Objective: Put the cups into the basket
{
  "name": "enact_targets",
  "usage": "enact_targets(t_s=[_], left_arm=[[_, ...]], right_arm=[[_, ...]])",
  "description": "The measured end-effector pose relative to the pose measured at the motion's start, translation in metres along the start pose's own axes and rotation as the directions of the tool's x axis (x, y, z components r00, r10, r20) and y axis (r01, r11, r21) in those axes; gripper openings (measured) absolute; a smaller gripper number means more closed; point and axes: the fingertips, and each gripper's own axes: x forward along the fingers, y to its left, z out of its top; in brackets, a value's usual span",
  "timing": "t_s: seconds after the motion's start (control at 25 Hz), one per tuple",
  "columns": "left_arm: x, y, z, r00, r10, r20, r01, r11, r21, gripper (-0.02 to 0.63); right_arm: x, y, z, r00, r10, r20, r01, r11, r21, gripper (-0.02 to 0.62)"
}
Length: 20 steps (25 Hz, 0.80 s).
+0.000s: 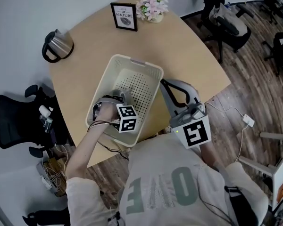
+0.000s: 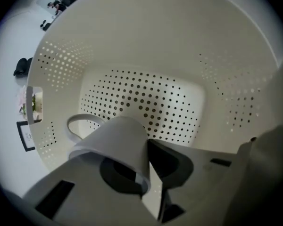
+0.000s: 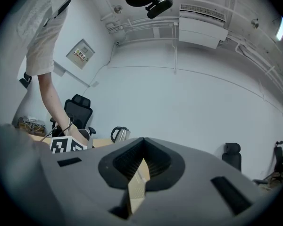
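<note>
A cream perforated basket (image 1: 132, 60) stands on the round wooden table (image 1: 188, 51). My left gripper (image 1: 114, 99) reaches down inside it at the near-left end. It is shut on the rim of a white cup (image 2: 117, 140), which hangs tilted and mouth-down just above the basket floor (image 2: 146, 98), its handle (image 2: 79, 121) pointing left. My right gripper (image 1: 165, 84) hovers just outside the basket's right wall, jaws shut with nothing between them; in the right gripper view it (image 3: 141, 142) points level across the table toward the wall.
A steel kettle (image 1: 57, 45) sits at the table's far left. A framed picture (image 1: 124, 16) and a small flower pot (image 1: 152, 6) stand at the far edge. Black office chairs (image 1: 19, 119) flank the table; cables and a power adapter (image 1: 248, 121) lie on the floor at right.
</note>
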Motion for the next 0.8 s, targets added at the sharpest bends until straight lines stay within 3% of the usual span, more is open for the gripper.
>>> enact_targets(t_s=[0.4, 0.8], left_arm=[[0.013, -0.005, 0.005, 0.998, -0.007, -0.058, 0.012, 0.996, 0.092, 0.054], [-0.008, 0.000, 0.006, 0.999, 0.045, 0.005, -0.045, 0.999, 0.002, 0.103]], right_arm=[[-0.006, 0.002, 0.001, 1.000, -0.006, -0.001, 0.006, 1.000, 0.012, -0.002], [-0.004, 0.011, 0.000, 1.000, 0.028, 0.006, -0.028, 0.999, 0.044, -0.002]])
